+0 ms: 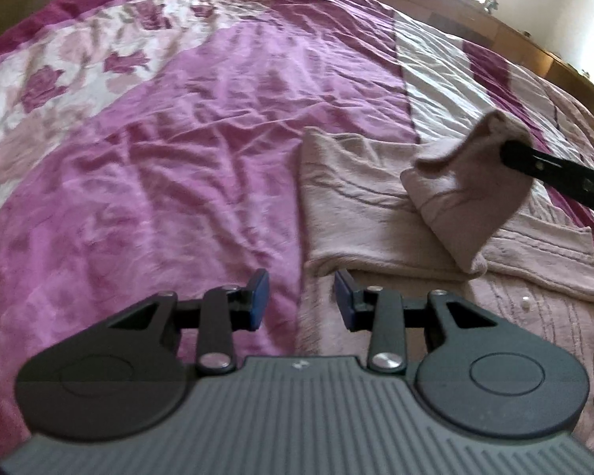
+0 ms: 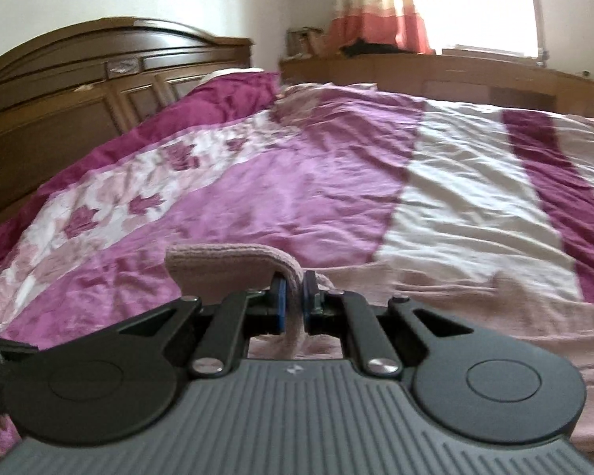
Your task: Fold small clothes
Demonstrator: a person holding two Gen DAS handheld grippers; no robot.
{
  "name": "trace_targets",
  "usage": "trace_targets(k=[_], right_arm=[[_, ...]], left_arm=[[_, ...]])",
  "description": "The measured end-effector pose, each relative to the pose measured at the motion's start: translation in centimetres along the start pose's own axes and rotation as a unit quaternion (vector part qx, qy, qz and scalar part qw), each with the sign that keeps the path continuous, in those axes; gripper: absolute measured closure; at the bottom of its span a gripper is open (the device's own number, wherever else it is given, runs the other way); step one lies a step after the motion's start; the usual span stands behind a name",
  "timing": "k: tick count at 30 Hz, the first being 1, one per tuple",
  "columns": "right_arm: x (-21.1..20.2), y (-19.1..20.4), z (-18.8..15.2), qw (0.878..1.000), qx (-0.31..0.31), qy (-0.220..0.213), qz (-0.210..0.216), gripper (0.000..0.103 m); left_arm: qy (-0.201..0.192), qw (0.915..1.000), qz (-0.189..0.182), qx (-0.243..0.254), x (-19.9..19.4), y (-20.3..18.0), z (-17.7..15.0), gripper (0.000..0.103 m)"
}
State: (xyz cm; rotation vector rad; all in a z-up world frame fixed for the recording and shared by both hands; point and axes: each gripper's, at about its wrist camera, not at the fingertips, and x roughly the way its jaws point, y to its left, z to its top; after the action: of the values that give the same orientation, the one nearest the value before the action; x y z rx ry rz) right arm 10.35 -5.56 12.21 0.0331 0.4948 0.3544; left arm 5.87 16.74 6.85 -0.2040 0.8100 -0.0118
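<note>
A pale pink knitted garment lies spread on the bed, right of centre in the left wrist view. My left gripper is open and empty, just above the garment's near left edge. My right gripper is shut on a fold of the pink garment and holds it lifted off the bed. In the left wrist view the right gripper's black finger comes in from the right with the raised sleeve-like flap hanging from it.
The bed is covered by a purple, white and maroon quilt with leaf prints. A dark wooden headboard stands at the far left, a wooden ledge and a curtained window behind the bed.
</note>
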Motion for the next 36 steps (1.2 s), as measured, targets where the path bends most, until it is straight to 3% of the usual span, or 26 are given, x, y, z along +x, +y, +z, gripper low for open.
trace_targets(k=[14, 20, 24, 31, 36], right_arm=[[-4.2, -10.7, -3.2, 0.991, 0.094, -0.012, -0.095, 0.095], [-3.9, -14.5, -6.1, 0.983, 0.144, 0.017, -0.113, 0.094], [-3.4, -16.7, -8.2, 0.971, 0.197, 0.037, -0.132, 0.093], [-3.6, -19.5, -9.5, 0.95, 0.262, 0.044, -0.166, 0.07], [-4.9, -21.3, -10.0, 0.939, 0.296, 0.033, -0.17, 0.065]], left_arm=[[0.005, 0.998, -0.001, 0.063, 4.4, -4.3, 1.4, 0.064], [0.004, 0.9969, 0.013, 0.077, 5.7, -4.9, 1.1, 0.064], [0.007, 0.9963, 0.021, 0.083, 6.2, -5.2, 1.2, 0.064], [0.006, 0.9941, 0.033, 0.103, 6.5, -5.8, 0.8, 0.064], [0.004, 0.9924, 0.04, 0.117, 6.6, -6.2, 0.7, 0.062]])
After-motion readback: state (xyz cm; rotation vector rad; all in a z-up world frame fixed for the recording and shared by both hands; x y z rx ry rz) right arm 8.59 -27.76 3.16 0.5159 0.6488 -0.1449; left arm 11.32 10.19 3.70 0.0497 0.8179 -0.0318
